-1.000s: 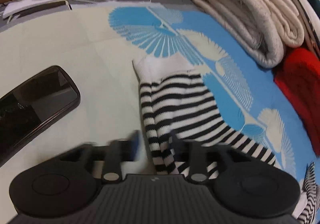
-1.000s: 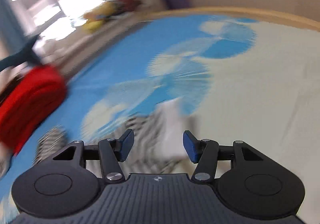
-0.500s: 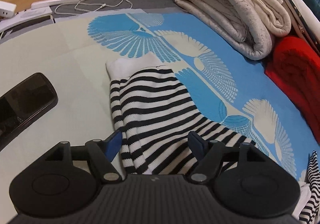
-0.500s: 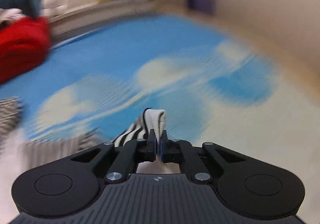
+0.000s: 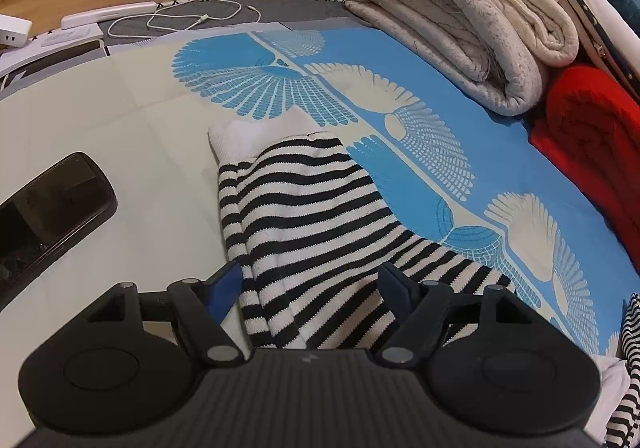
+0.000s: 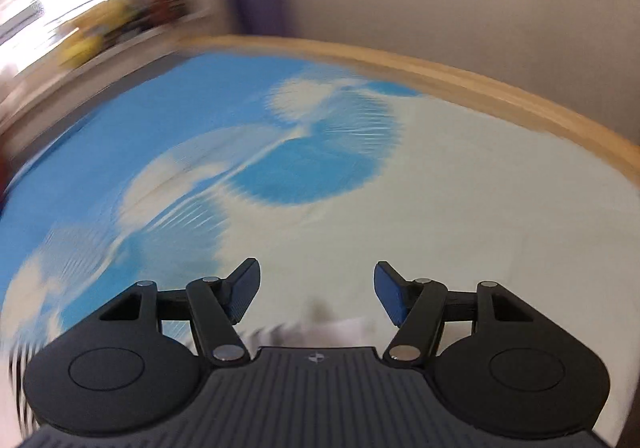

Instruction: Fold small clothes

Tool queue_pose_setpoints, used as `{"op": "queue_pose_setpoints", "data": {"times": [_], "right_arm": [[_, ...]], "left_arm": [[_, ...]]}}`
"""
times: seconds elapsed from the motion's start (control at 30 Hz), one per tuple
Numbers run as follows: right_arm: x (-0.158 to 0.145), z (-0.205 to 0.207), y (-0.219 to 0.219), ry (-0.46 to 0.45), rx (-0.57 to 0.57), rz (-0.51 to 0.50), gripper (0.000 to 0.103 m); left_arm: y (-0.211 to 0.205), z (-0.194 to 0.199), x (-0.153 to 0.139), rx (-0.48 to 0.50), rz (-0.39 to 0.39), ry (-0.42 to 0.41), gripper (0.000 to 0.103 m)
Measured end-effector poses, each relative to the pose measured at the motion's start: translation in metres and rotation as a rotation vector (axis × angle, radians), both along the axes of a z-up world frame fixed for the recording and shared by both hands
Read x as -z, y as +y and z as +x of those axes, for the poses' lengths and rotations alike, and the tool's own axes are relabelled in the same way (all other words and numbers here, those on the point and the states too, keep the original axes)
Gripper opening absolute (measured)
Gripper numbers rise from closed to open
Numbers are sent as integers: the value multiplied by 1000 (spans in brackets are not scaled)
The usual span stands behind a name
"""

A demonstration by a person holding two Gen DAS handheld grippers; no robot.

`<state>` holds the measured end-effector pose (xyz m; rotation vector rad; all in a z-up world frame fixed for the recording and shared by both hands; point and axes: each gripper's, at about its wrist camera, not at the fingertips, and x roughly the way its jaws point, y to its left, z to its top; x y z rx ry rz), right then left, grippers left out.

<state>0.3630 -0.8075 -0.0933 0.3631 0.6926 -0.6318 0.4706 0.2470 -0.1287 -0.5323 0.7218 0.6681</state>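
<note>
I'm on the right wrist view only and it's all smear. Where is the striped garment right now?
Observer: The black-and-white striped knit garment lies flat on the blue-and-cream fan-print bed sheet, directly ahead of the left gripper.
Operator: Is the left gripper clamped on it?
Observer: No. Its jaws are opening; the cloth shows in the gap between them, with neither pad pressing on it.
Operator: Anything close by that I should keep clear of?
Observer: A glossy black flat device with rounded corners lies on the sheet to the left of the garment, apart from it.
</note>
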Motion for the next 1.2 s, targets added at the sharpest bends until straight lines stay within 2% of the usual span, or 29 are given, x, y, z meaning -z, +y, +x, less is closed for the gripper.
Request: {"op": "queue_pose_setpoints", "data": {"times": [0.07, 0.13, 0.17, 0.23, 0.27, 0.3, 0.37, 0.47, 0.57, 0.63, 0.7, 0.8, 0.87, 1.03, 1.1, 1.2], "right_arm": [[3, 5, 20, 41, -111, -34, 65], [6, 10, 34, 83, -137, -23, 65], [12, 11, 35, 124, -158, 21, 63], [36, 17, 37, 261, -179, 70, 51], [47, 23, 39, 293, -187, 52, 45], [56, 28, 41, 310, -186, 14, 45], [63, 48, 37, 279, -138, -82, 46], [66, 72, 18, 253, -26, -117, 47], [61, 84, 3, 242, 49, -73, 49], [44, 72, 9, 150, 69, -40, 49], [27, 54, 30, 50, -2, -53, 55], [-2, 32, 76, -42, -145, -41, 62], [-23, 14, 112, -101, -212, 20, 64], [-66, -40, 215, -219, -420, 296, 69], [-73, -60, 252, -255, -489, 356, 72], [-71, -76, 298, -284, -556, 390, 73]], "left_arm": [[1, -1, 0, -5, 2, -1, 82], [3, -1, 1, -11, 8, 2, 82], [3, 0, 1, -15, 11, 3, 81], [3, 1, 2, -19, 14, 6, 82], [2, 2, 3, -17, 16, 12, 83], [1, 3, 3, -12, 20, 19, 83], [-2, 5, 3, 0, 37, 25, 85], [-6, 5, 1, 1, 49, 13, 85], [-5, 4, 0, 18, 20, -3, 85], [-3, 5, 1, 40, 10, 5, 85], [-2, 6, 1, 55, -6, 14, 85], [1, 4, 1, 83, -27, 23, 85], [5, -1, -2, 94, -37, 14, 85], [26, -23, -12, 46, -110, -54, 85], [36, -29, -12, 20, -121, -75, 85], [46, -31, -5, -11, -126, -44, 85]]}}
